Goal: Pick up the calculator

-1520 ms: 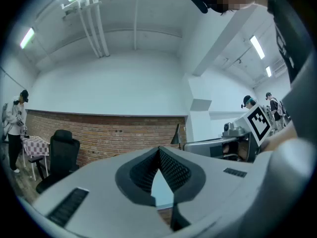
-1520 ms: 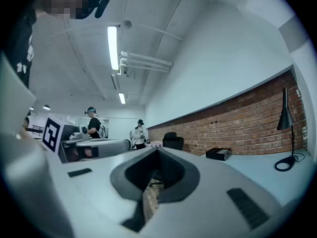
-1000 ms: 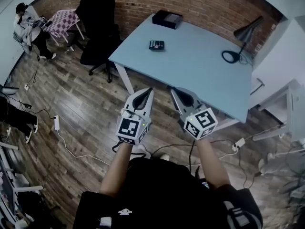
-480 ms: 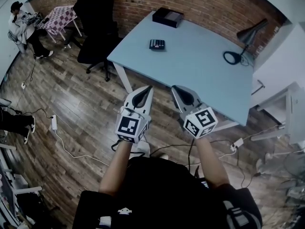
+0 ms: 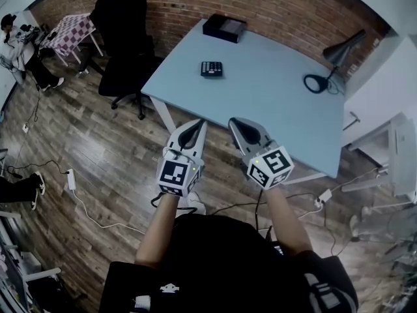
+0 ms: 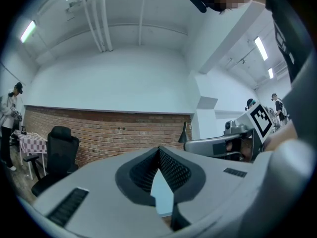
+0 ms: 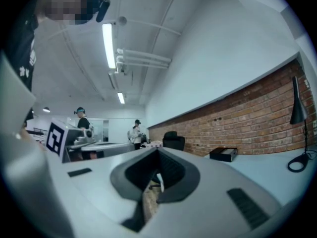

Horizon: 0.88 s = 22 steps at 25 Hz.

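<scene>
Left side first: the left gripper (image 5: 202, 122) is held out low in front of the person's dark-clad body on a bare forearm, pointing level toward the near edge of the pale blue table (image 5: 273, 109), its marker cube facing the head camera. Its own view shows the tongs pressed together at the tips with nothing between them, only a sliver of tabletop showing through the gap behind. Further up the table and well clear of both tools, the calculator (image 5: 212, 69) lies flat near the left edge, untouched, with a black box (image 5: 224, 27) beyond it at the far edge. Moving right, the right gripper (image 5: 233, 122) sits just beside its partner at the same height, also level, jaws likewise closed on nothing. At far right a black desk lamp (image 5: 339, 46) stands near the table's corner. Against the frames from a second ago, both grippers hold the same side-by-side pose and stay closed, but the table and calculator have slid lower in the head view, closer to the tips, while the black office chair (image 5: 124, 38) has drifted left.
</scene>
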Motion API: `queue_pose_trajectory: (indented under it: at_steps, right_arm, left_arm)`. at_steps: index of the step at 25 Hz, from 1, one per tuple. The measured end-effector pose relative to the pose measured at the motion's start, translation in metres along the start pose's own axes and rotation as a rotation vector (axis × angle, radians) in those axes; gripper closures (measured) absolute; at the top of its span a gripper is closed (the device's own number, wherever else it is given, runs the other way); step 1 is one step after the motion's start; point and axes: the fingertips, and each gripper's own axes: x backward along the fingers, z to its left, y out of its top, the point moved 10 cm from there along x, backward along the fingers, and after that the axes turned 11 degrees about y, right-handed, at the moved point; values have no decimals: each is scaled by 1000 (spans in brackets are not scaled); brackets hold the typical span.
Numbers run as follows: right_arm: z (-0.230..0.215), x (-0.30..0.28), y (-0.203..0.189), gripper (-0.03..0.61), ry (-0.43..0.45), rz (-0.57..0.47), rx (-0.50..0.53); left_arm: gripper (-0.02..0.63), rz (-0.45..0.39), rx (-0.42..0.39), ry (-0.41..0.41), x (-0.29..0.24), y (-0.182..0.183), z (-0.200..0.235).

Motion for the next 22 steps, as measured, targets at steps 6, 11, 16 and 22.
queue_pose_trajectory:
  at_steps: [6,11,16,22]
  right_arm:
    - [-13,-32,7,574,14,-12,24]
    - [-20,-54,10,574,6,-17,33]
    - [-25,-73,11,574,-12,-17,30]
    - [-25,-92,8,574,-31,-9,29]
  left_arm:
    - [604,-11,5,4,-22,0,29]
    - [604,-24,6,-6,-33,3,49]
    - [604,-32,-5,-21,-42,3,66]
    - [604,-42,61,-39,-51,-1,90]
